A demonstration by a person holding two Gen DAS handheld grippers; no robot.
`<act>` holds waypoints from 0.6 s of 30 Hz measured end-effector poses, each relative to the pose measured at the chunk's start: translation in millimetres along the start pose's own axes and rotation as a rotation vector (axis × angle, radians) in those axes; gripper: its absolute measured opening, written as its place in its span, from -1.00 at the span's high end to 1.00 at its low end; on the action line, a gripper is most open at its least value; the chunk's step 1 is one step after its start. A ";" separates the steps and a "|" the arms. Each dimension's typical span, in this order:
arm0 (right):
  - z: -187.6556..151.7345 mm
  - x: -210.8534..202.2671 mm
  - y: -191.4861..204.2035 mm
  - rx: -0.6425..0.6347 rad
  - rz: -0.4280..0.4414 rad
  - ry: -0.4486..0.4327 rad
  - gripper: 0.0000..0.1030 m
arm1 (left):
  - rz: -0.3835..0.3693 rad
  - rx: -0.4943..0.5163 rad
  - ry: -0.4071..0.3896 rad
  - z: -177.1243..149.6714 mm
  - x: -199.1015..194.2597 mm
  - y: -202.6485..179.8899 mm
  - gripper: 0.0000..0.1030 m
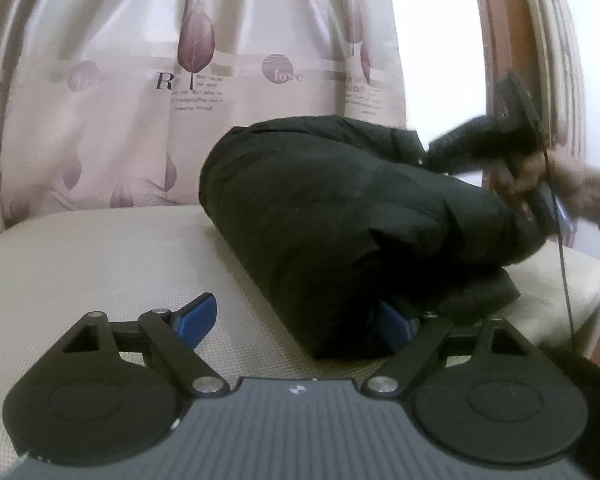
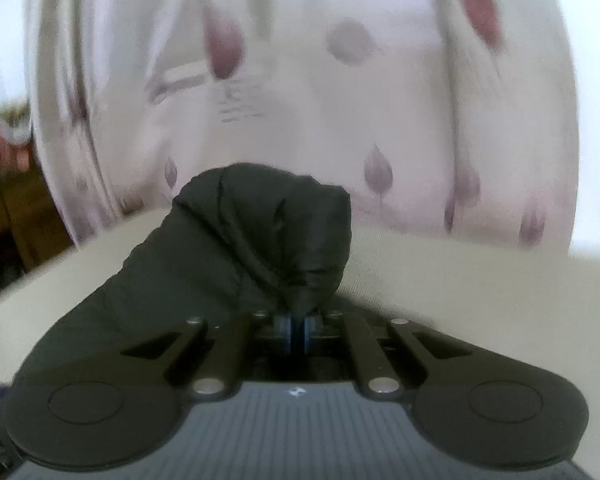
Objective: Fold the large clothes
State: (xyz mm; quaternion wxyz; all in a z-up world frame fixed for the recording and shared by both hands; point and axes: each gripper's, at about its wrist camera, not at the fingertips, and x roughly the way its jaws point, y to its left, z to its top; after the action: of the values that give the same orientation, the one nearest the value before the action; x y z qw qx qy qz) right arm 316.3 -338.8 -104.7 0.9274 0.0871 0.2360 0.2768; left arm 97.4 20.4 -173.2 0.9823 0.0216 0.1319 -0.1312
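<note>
A black puffy jacket (image 1: 340, 216) lies rolled into a thick bundle on a beige padded surface (image 1: 100, 264). My left gripper (image 1: 296, 320) is open at the bundle's near end. Its left blue pad (image 1: 198, 316) is clear of the cloth, and the right pad (image 1: 396, 322) is tucked under the jacket's edge. At the bundle's far right, a hand (image 1: 516, 176) holds my blurred right gripper (image 1: 440, 150) against the jacket. In the right wrist view, the right gripper (image 2: 296, 330) is shut on a pinch of the jacket (image 2: 260, 240), which bulges up just beyond the pads.
A pale curtain (image 1: 196, 48) printed with leaves and words hangs close behind the padded surface. The surface ends at a rounded corner (image 1: 596, 292) on the right. A thin dark cable (image 1: 564, 272) hangs there. Brown wooden furniture (image 2: 16, 208) stands at the far left.
</note>
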 end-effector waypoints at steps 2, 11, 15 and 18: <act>-11.7 0.6 -17.6 0.126 0.048 -0.031 0.90 | 0.010 -0.018 -0.007 2.2 -3.7 2.8 -0.63; -18.0 27.7 1.5 0.306 0.207 -0.035 0.90 | 0.032 -0.085 -0.182 44.5 -40.1 2.4 -0.61; -18.4 30.2 -3.1 0.331 0.219 -0.030 0.90 | -0.081 -0.118 -0.164 68.2 -26.0 -7.0 -0.61; -25.0 18.7 -13.3 0.314 0.159 -0.020 0.90 | -0.149 -0.136 -0.159 75.8 -12.0 -15.8 -0.61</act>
State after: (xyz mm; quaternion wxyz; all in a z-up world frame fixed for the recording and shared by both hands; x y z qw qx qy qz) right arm 324.3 -338.7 -137.7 0.8799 0.2521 0.2595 0.3081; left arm 101.3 2.4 -97.0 0.9763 -0.0652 0.0635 -0.1961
